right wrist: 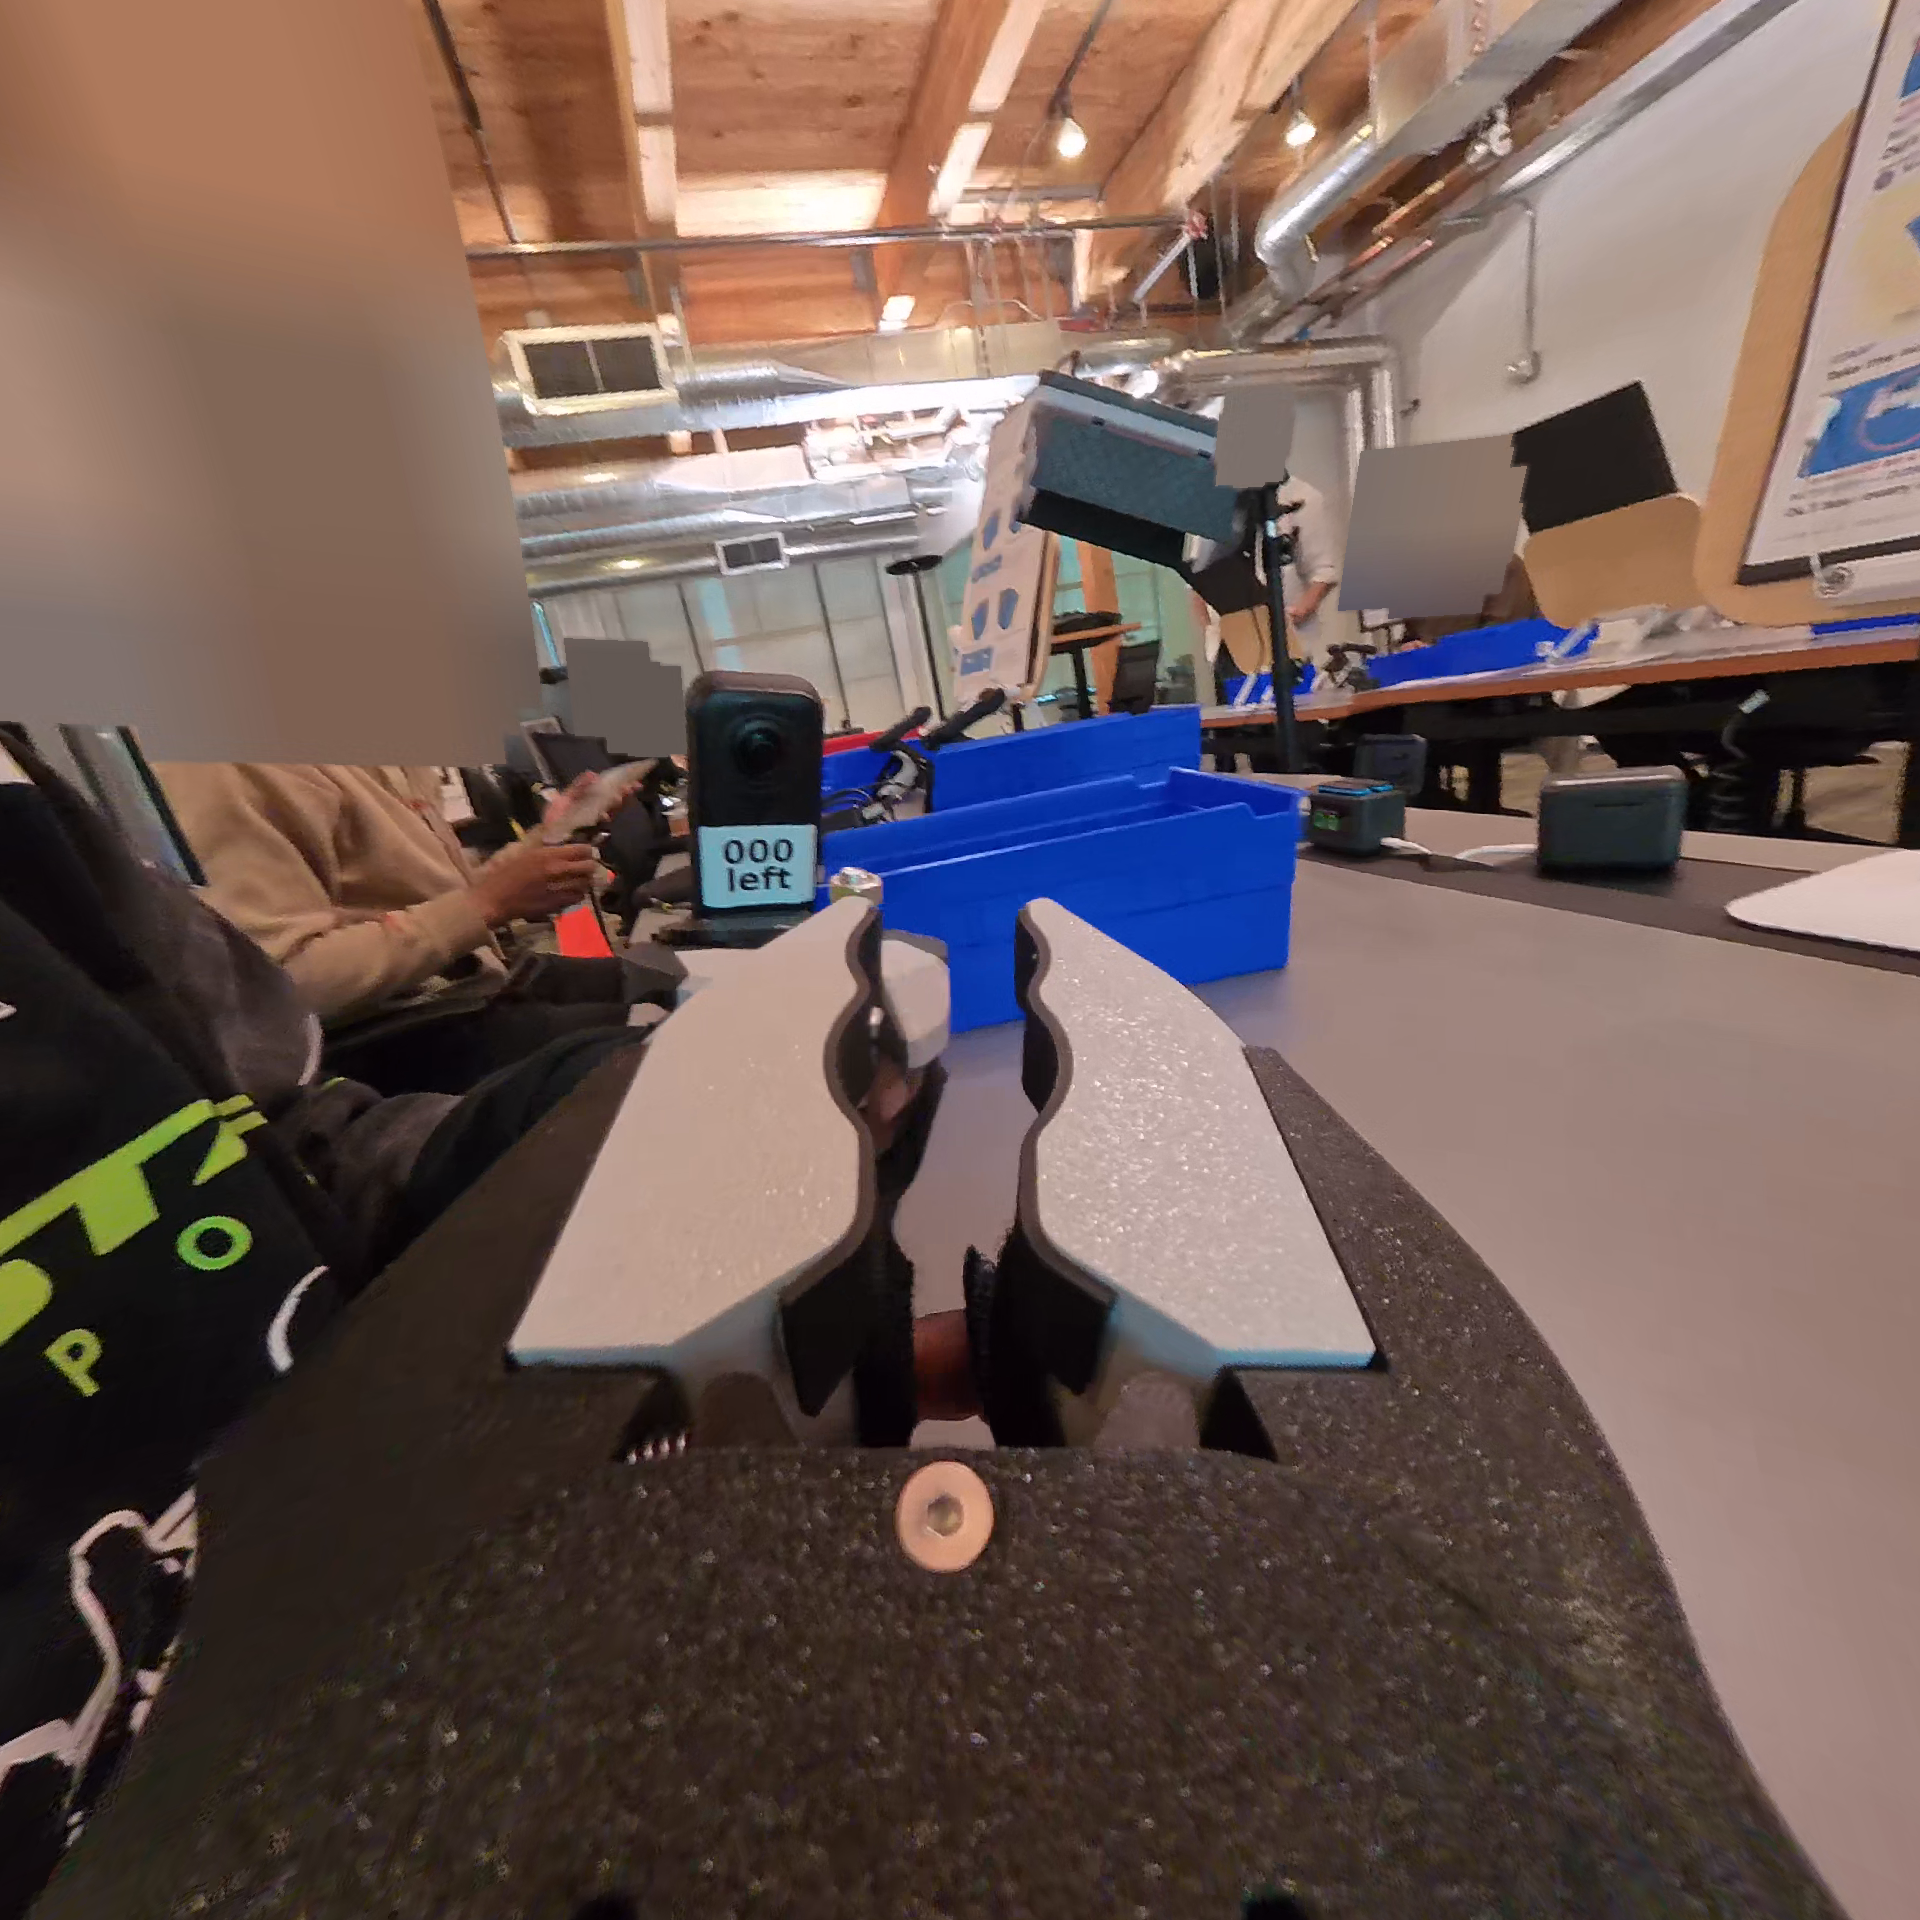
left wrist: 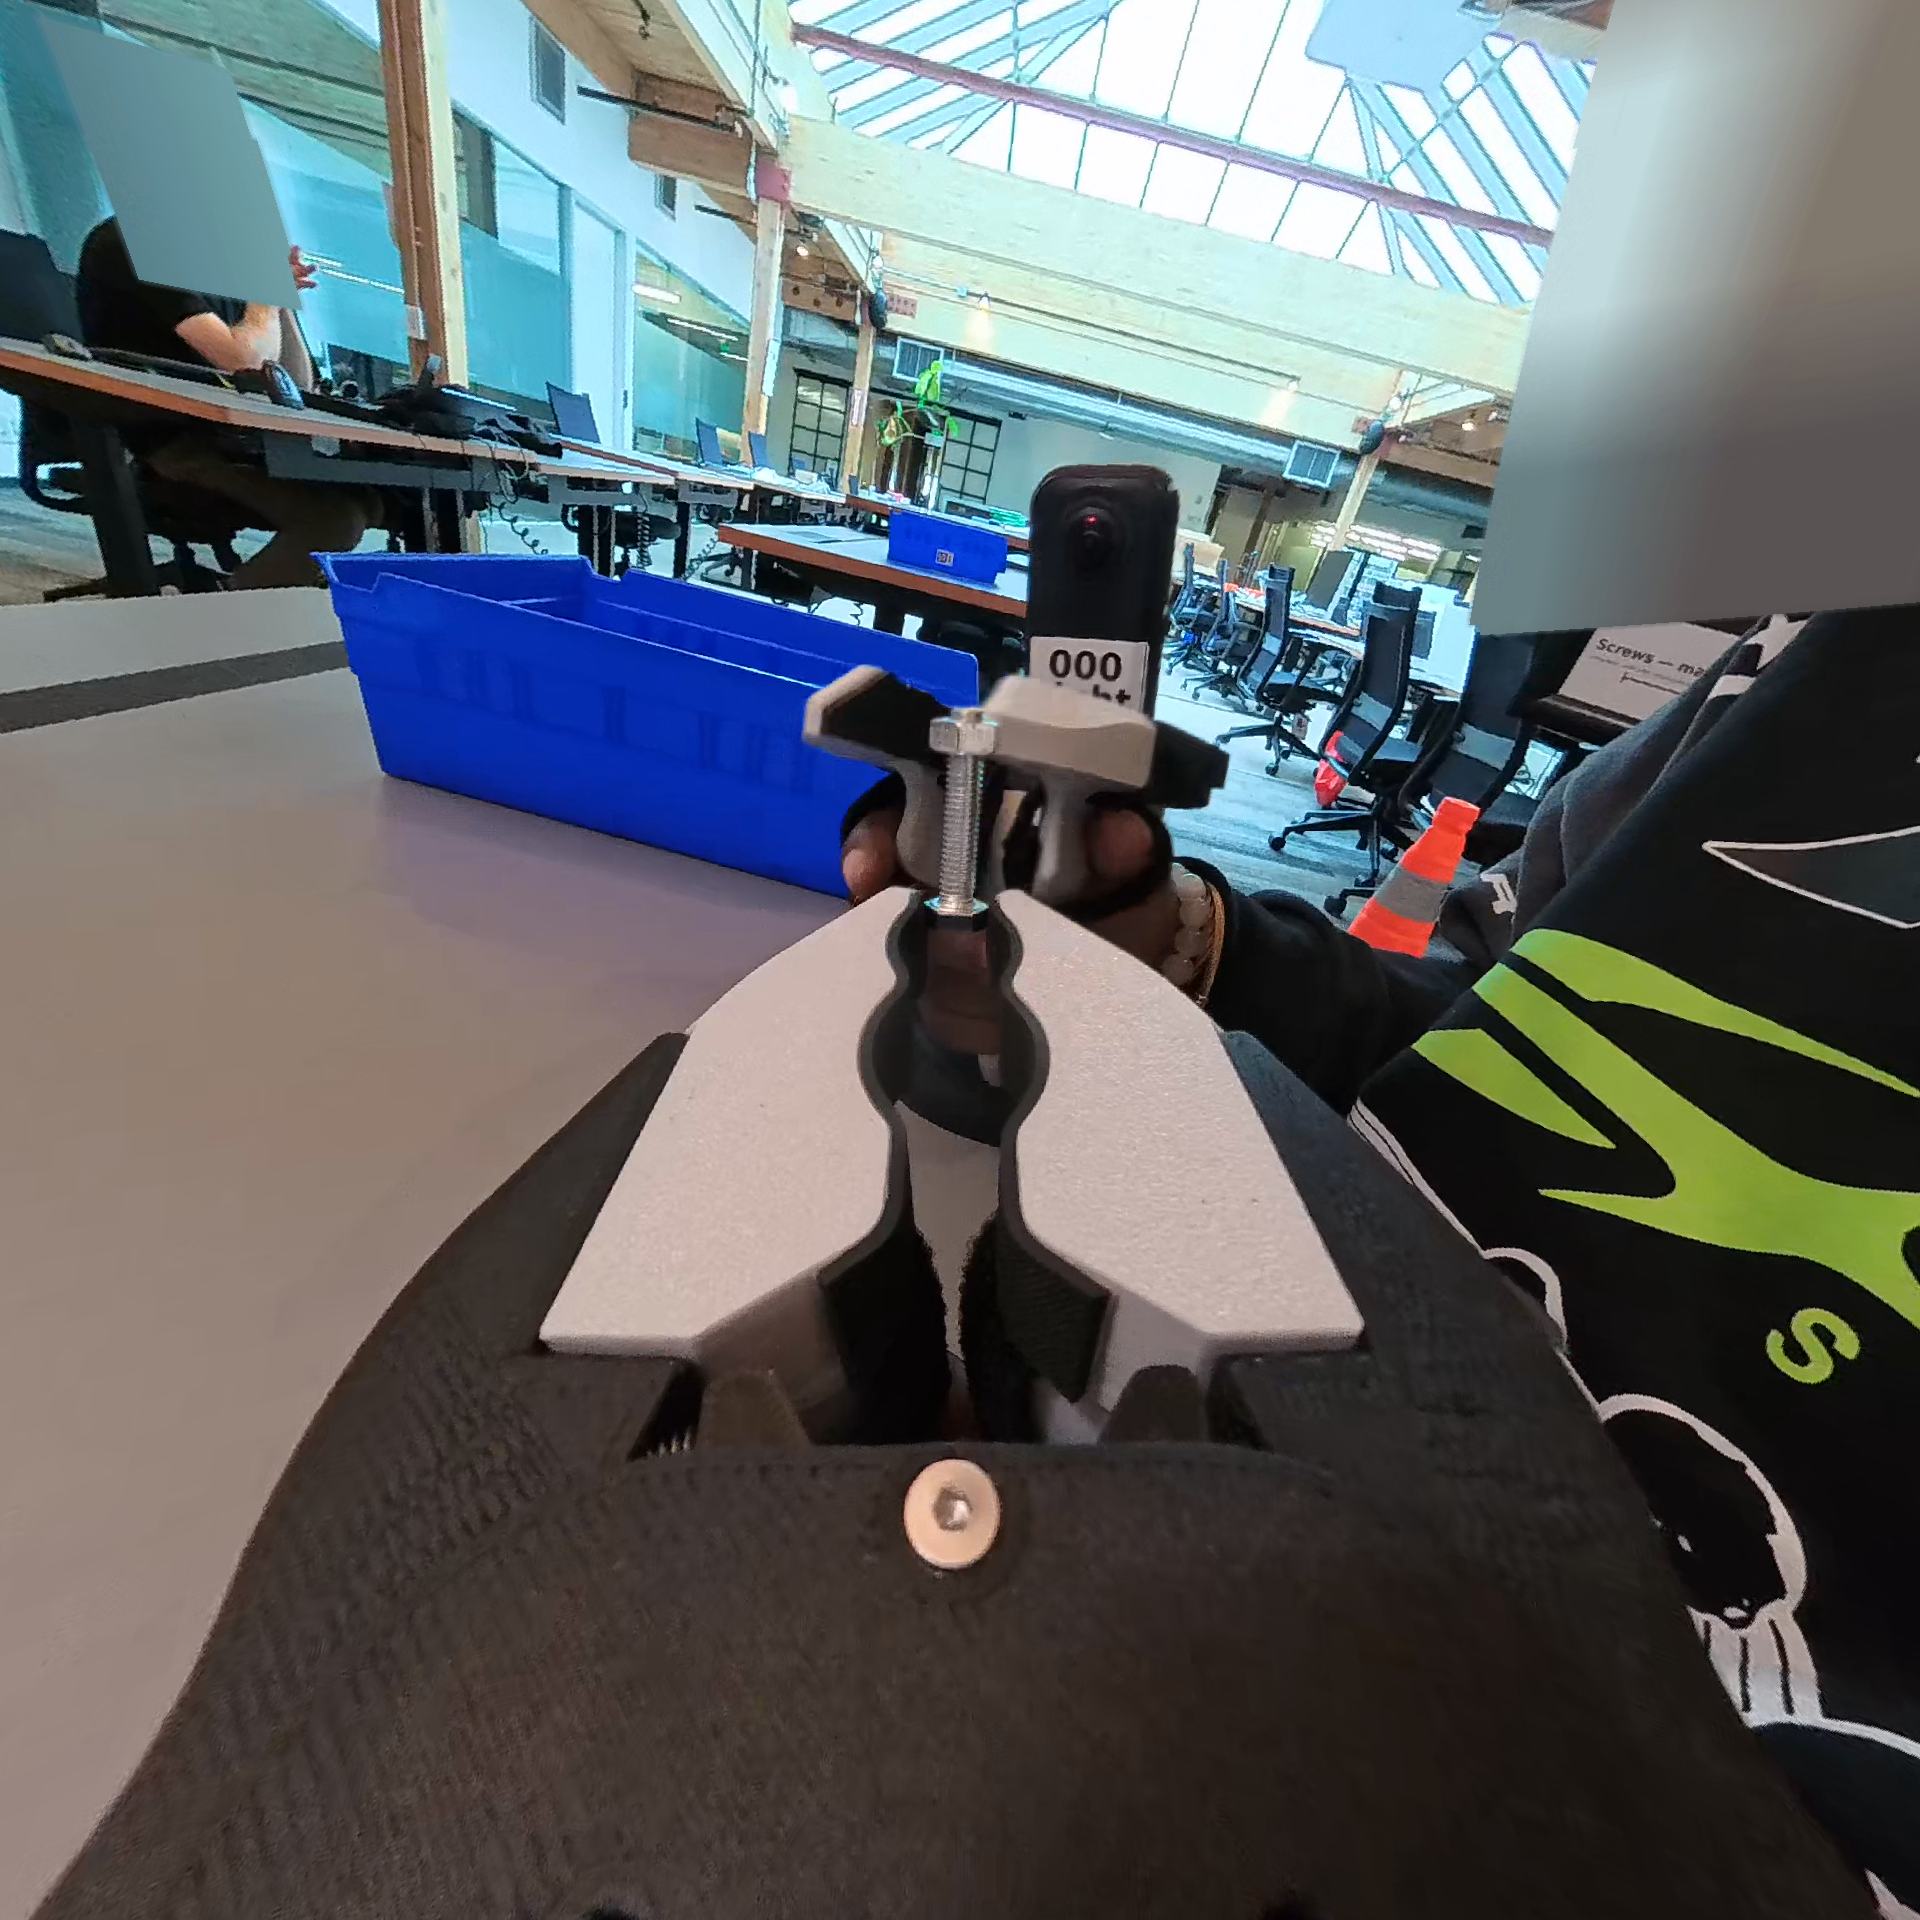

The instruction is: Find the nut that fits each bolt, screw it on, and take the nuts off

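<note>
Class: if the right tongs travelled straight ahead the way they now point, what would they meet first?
Probably the blue bin on the grey table; it lies straight beyond the open right tongs. Depth is uncertain, and the left tongs' fingertip is close alongside.

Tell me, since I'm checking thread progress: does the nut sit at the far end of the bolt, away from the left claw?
Yes: the nut sits at the bolt's far tip.
</note>
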`<state>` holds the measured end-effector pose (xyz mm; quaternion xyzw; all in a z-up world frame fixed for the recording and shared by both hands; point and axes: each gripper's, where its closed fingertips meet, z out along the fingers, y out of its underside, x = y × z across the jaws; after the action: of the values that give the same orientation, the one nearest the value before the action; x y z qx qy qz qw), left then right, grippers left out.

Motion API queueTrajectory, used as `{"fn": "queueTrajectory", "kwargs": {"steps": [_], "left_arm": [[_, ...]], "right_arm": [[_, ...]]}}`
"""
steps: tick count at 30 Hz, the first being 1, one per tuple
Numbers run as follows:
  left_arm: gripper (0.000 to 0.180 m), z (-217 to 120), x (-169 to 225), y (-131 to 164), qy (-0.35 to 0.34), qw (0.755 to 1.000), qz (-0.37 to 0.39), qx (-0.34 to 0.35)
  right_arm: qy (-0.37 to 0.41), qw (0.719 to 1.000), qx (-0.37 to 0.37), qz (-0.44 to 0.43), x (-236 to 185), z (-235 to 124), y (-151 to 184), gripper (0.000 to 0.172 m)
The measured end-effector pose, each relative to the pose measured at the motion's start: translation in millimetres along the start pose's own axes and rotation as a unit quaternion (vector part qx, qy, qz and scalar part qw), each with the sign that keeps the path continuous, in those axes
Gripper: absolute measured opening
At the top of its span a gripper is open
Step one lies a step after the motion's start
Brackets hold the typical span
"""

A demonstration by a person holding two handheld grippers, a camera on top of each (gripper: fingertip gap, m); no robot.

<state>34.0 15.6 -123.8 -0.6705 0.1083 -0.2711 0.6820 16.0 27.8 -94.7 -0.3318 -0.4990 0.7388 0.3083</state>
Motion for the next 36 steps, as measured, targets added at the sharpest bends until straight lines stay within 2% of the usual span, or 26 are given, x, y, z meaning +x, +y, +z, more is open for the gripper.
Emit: {"fn": "queueTrajectory", "kwargs": {"steps": [5, 9, 13, 17, 24, 28, 31, 34, 36], "left_arm": [[0.01, 2.4, 1.0, 4.4, -0.003, 1.0, 0.013, -0.015], [0.01, 3.5, 1.8, 6.5, -0.004, 1.0, 0.019, -0.023], [0.01, 3.0, 1.8, 5.5, -0.004, 1.0, 0.018, -0.019], [0.01, 1.1, 1.1, 2.3, -0.003, 1.0, 0.012, -0.009], [0.01, 2.2, 1.6, 4.5, -0.004, 1.0, 0.017, -0.016], [0.011, 3.6, 2.2, 7.0, -0.005, 0.999, 0.024, -0.025], [0.01, 2.9, 2.2, 5.6, -0.004, 1.0, 0.021, -0.02], [0.01, 0.7, 2.3, 1.3, 0.0, 1.0, 0.014, -0.006], [0.01, 0.8, 1.9, 1.5, -0.001, 1.0, 0.015, -0.007]], "right_arm": [[-0.028, 1.0, 0.002, 0.013, -8.5, 2.9, -0.5, 0.039], [-0.026, 1.0, -0.005, 0.004, -9.2, 4.3, 2.2, 0.039], [-0.014, 1.0, -0.007, -0.002, -6.0, 3.4, 2.4, 0.035], [0.019, 1.0, -0.009, -0.009, 5.1, -0.3, 2.3, 0.019], [-0.027, 1.0, 0.005, 0.003, -9.6, 1.9, -1.8, 0.038], [-0.023, 1.0, -0.006, -0.008, -10.2, 3.9, 2.2, 0.039], [-0.013, 1.0, -0.008, -0.009, -6.4, 3.1, 2.3, 0.035], [0.02, 1.0, -0.01, -0.014, 4.9, -0.4, 2.5, 0.018], [0.025, 1.0, -0.012, -0.014, 6.8, -1.2, 2.8, 0.017]]}}
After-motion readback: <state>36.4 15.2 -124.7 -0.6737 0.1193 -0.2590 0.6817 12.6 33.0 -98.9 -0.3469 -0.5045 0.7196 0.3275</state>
